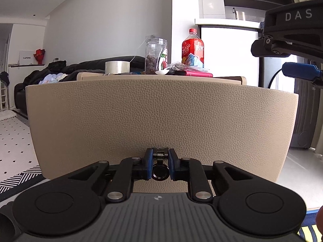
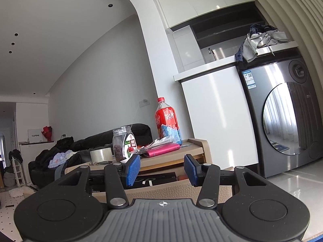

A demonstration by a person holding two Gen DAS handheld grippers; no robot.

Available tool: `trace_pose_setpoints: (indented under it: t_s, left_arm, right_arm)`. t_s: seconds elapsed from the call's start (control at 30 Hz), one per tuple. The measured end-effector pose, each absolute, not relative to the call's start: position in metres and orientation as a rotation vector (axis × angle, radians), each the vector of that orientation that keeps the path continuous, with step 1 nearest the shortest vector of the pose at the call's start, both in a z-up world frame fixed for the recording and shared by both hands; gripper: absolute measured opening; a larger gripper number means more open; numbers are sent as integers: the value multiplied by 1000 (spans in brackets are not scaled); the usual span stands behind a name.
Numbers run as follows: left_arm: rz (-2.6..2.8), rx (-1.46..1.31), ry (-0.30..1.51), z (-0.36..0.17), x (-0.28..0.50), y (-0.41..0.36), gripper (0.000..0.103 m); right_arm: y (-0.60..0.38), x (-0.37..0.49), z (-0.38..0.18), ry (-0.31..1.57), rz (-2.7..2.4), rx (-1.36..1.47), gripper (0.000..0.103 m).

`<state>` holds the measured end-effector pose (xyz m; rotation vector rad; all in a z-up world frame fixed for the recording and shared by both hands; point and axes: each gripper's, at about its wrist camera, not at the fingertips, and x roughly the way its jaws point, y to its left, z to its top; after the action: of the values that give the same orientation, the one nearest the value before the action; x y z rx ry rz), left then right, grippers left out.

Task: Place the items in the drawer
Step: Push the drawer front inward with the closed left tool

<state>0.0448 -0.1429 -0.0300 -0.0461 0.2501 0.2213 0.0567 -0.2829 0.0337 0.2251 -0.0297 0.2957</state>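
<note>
Drawer front (image 1: 161, 117) pebbled beige leather | left claw (image 1: 160, 164) clamped on black ring pull (image 1: 159, 172) | right claw (image 2: 162, 168) spread, empty

"DAS" stands on the right gripper (image 1: 298, 68); "CAPERE" on a white box (image 1: 26, 57).

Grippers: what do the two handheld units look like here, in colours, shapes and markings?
Both the left gripper and the right gripper have black linkage arms with silver pivot pins, round black discs on either side, a ribbed grey body bearing a small crosshair mark, and blue textured pads. One housing reads "DAS".
</note>
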Motion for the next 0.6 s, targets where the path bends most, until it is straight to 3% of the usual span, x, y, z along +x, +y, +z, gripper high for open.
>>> trace_pose_setpoints:
  t_s: [0.6]
  left_arm:
    - [219,-57,256,-29,50,-141,19]
  right_arm:
    - [-284,58,34,-23,295,204,52]
